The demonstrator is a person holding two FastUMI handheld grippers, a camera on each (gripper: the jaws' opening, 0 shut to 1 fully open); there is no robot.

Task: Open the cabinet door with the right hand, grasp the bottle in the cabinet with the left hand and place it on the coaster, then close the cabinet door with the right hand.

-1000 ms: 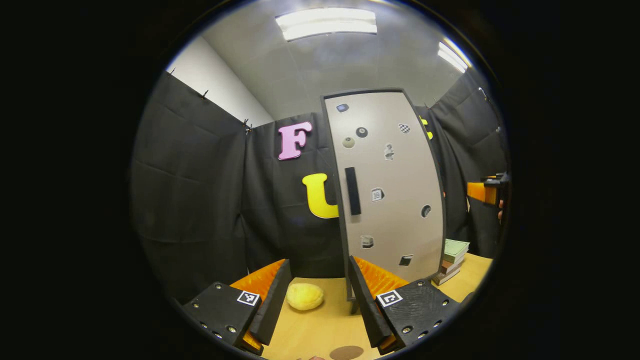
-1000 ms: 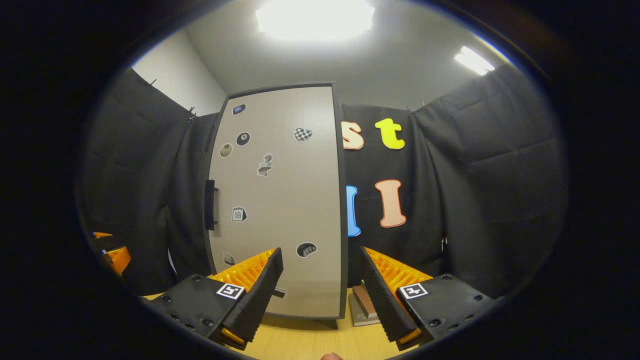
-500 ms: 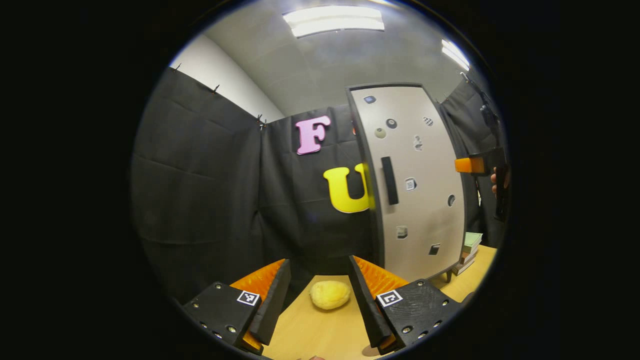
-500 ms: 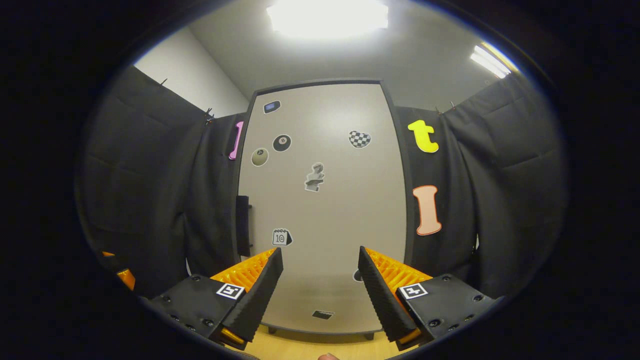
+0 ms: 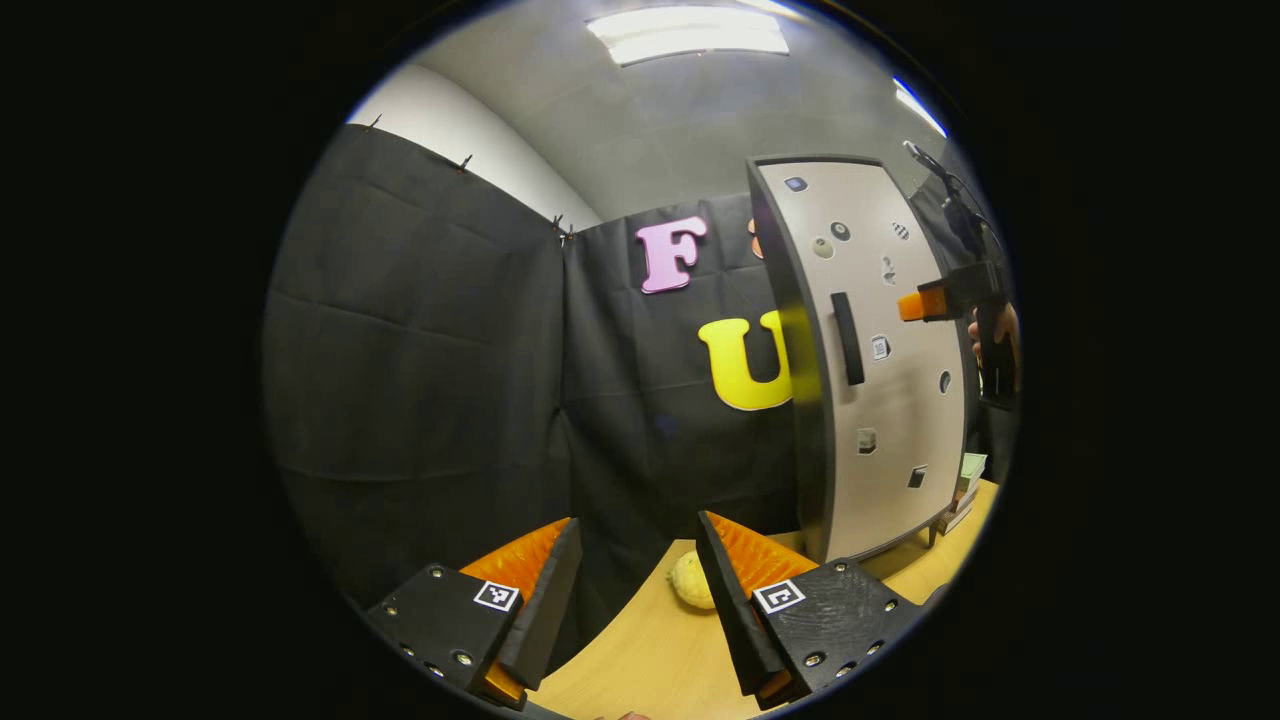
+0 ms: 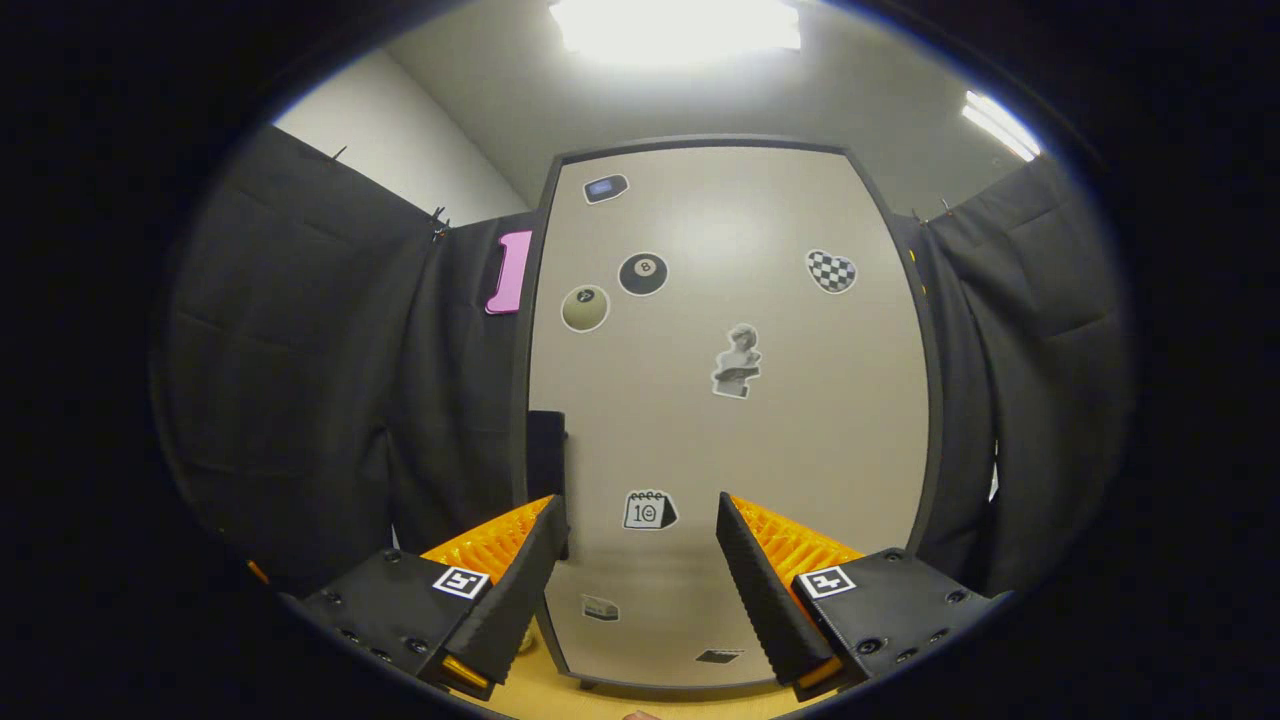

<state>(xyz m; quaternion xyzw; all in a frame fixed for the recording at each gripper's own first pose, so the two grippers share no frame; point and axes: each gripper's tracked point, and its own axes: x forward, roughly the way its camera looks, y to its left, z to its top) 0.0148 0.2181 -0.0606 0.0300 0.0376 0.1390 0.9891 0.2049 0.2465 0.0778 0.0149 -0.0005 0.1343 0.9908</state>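
A tall beige cabinet door (image 6: 730, 400) with several stickers stands shut in front of my right gripper (image 6: 640, 580), which is open with nothing between its fingers. The door's dark handle (image 6: 546, 455) sits at the door's left edge, just above my left finger. In the left gripper view the cabinet (image 5: 880, 350) stands at the right with its handle (image 5: 846, 338) facing me, and my right gripper (image 5: 935, 300), held by a hand, hovers before the door. My left gripper (image 5: 630, 600) is open and empty above the wooden table (image 5: 650, 660).
A yellow sponge-like lump (image 5: 690, 580) lies on the table by my left gripper's right finger. A stack of books (image 5: 962, 485) rests on the table to the right of the cabinet. Black cloth walls close in the booth.
My right gripper has moved closer to the cabinet door, which now looms larger and centred. My left gripper has swung leftward, so the cabinet and the yellow lump have shifted right in its view.
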